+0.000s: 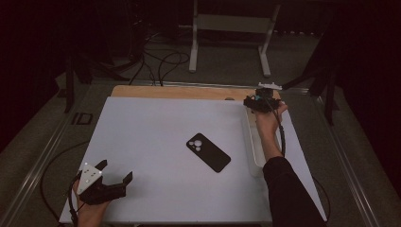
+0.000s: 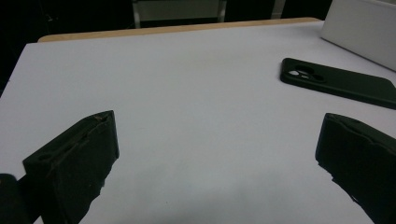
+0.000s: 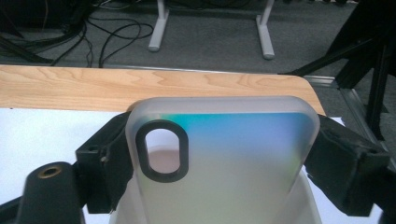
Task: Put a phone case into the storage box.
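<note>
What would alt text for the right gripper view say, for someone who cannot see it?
A frosted see-through phone case with an oval camera hole sits between two black gripper fingers, its sides against them. Behind it lie a white mat, a wooden table edge, and a grey floor with cables.

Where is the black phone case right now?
In the high view the black phone case lies flat near the middle of the white mat, between the left gripper and the white tray.
</note>
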Tool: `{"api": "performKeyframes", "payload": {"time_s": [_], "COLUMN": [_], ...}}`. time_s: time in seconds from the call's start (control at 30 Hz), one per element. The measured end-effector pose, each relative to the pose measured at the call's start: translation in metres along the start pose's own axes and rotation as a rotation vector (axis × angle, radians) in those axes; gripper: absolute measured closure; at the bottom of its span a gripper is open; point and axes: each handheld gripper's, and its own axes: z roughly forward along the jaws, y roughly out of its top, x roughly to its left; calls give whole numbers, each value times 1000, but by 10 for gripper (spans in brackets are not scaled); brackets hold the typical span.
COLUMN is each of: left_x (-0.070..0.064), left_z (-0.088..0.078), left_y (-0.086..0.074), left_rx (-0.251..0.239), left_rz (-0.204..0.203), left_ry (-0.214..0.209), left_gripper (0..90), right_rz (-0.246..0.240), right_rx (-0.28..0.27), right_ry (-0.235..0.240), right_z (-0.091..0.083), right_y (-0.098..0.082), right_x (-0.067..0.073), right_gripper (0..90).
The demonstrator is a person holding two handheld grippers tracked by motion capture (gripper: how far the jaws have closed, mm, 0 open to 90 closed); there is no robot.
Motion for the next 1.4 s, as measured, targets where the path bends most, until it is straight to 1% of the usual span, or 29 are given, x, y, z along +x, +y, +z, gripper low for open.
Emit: {"api": "performKeyframes", "payload": {"time_s": [0.03,0.07,0.13,0.2,0.27,0.33,0.4,0.47,0.53,0.63,0.67,0.7,0.73,0.77,0.8,0.83,0.87,0.9,1.0,1.1,1.33,1.4], "left_x": [0,0,0,0,0,0,0,0,-1,-2,-2,-2,-2,-2,-2,-2,-2,-3,-4,-4,-4,-4], "left_z": [0,0,0,-1,-1,-1,-1,-1,0,0,0,0,0,0,0,0,0,0,1,1,1,1], "left_y": [0,0,0,0,0,0,0,0,0,0,0,0,0,0,0,0,0,0,0,0,0,1], "left_rx": [0,0,-1,-3,-2,-4,-4,-1,1,2,2,2,2,1,2,2,3,3,5,5,9,9], "left_rz": [0,-1,-2,-2,-2,-4,-4,-3,0,1,0,1,1,1,1,0,1,2,5,5,4,4], "left_ry": [0,0,0,1,1,2,4,4,4,3,4,4,4,4,5,5,4,5,5,4,4,3], "left_gripper": [0,0,0,0,0,0,0,0,0,0,0,0,0,0,0,0,0,0,0,0,0,0], "right_rz": [0,-2,6,24,22,20,21,25,16,16,9,9,9,9,3,2,-13,-13,-32,-33,-81,-109], "right_rx": [2,11,15,2,-9,-14,-33,-31,-33,-50,-56,-56,-49,-49,-50,-51,-54,-54,-69,-90,-144,-161], "right_ry": [4,-1,3,4,16,16,31,47,49,84,106,106,130,130,140,153,180,180,216,252,332,352], "right_z": [0,0,0,-3,-6,-7,-14,-18,-25,-34,-39,-39,-45,-45,-48,-51,-58,-58,-70,-82,-112,-121], "right_y": [0,1,2,4,5,6,8,9,9,7,4,4,0,0,-2,-4,-8,-8,-13,-17,-31,-37], "right_x": [0,0,-1,-3,-6,-6,-9,-10,-11,-13,-14,-14,-15,-15,-15,-15,-14,-14,-10,-8,2,4], "right_gripper": [96,88,85,79,79,79,79,80,80,80,80,80,80,80,80,80,80,80,80,80,81,81]}}
